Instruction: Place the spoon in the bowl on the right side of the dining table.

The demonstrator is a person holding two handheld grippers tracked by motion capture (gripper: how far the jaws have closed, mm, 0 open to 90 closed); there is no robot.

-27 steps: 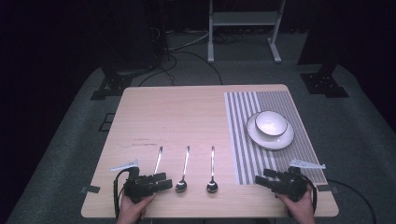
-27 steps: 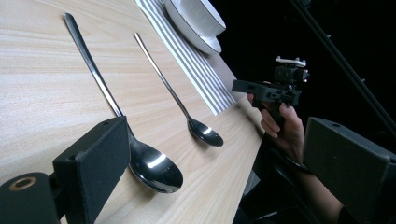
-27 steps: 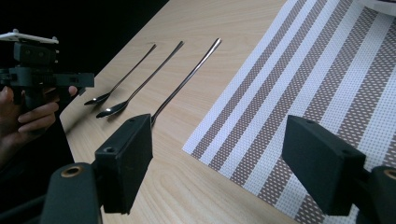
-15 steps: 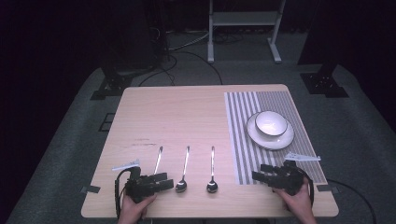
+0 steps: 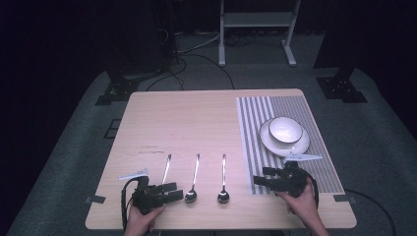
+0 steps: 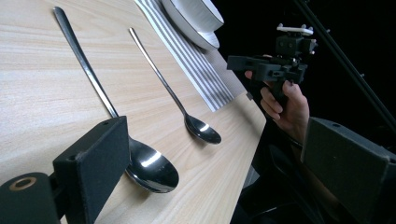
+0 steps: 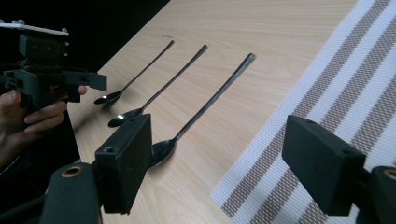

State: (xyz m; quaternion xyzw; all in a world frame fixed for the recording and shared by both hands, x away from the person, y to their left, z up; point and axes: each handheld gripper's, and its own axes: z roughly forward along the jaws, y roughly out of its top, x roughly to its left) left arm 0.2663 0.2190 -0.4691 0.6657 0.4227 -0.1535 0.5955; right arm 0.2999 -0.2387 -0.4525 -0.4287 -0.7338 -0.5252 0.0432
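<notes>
Worktop (image 5: 196, 123): smooth pale wood.
Spoons (image 5: 193, 178): three, shiny metal, long thin handles.
Mat (image 5: 255, 123): striped, woven weave seen from right gripper view.
Left gripper (image 5: 167, 191): jaws wide, nothing held.
Right gripper (image 5: 260, 179): jaws wide, nothing held.

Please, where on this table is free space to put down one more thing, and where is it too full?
The widest free patch is the far half of the light wooden table, beyond the three steel spoons and left of the striped grey placemat. The mat's far strip behind the white bowl on its plate is also bare. The near edge is crowded: spoons between the left gripper and right gripper.
</notes>
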